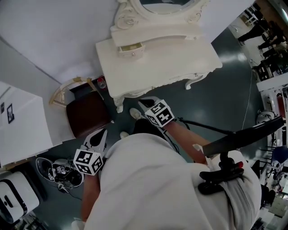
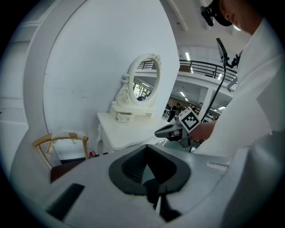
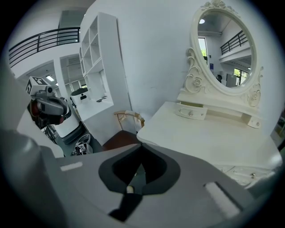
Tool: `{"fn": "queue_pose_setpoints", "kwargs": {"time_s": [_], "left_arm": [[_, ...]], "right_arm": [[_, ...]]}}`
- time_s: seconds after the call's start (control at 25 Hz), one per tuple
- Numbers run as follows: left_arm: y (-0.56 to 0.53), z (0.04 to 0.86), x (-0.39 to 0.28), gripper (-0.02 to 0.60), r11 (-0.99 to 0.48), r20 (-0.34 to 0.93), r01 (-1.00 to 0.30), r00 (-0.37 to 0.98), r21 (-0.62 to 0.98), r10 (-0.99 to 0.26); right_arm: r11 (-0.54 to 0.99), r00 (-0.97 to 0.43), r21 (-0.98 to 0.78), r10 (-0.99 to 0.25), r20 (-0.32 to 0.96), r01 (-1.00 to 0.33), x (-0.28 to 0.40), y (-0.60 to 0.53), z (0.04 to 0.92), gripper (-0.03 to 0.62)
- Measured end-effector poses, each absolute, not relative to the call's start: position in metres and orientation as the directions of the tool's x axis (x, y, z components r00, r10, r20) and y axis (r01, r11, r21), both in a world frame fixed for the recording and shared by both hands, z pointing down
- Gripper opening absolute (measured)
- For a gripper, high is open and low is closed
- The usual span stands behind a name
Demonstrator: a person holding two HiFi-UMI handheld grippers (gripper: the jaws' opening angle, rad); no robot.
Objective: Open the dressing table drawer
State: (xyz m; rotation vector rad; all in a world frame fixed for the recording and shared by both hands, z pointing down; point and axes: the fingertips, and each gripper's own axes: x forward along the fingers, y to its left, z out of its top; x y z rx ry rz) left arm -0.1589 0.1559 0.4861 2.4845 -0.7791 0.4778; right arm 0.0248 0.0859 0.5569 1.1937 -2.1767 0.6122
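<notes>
Up under the mirror point(image 1: 162, 6), the small drawer point(image 1: 131, 50) looks slightly ajar, well apart from the left gripper point(image 1: 102, 133) and right gripper point(image 1: 145, 103); both are pinched closed, empty; unopened, they'd probably skid off its tiny knob point(image 1: 132, 54).

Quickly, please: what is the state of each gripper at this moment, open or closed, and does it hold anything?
Left gripper: closed, holding nothing.
Right gripper: closed, holding nothing.
</notes>
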Motion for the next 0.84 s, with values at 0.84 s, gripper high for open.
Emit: {"fn": "queue_pose_setpoints", "kwargs": {"time_s": [0.84], "left_arm": [[0.199,0.495,-0.104,0.003,-0.763,0.479,-0.533,0.810,0.364,-0.338]], "right_arm": [[0.500,-0.438,-0.104,-0.616,0.655,-0.860,0.059,0.158,0.536,0.000]]}}
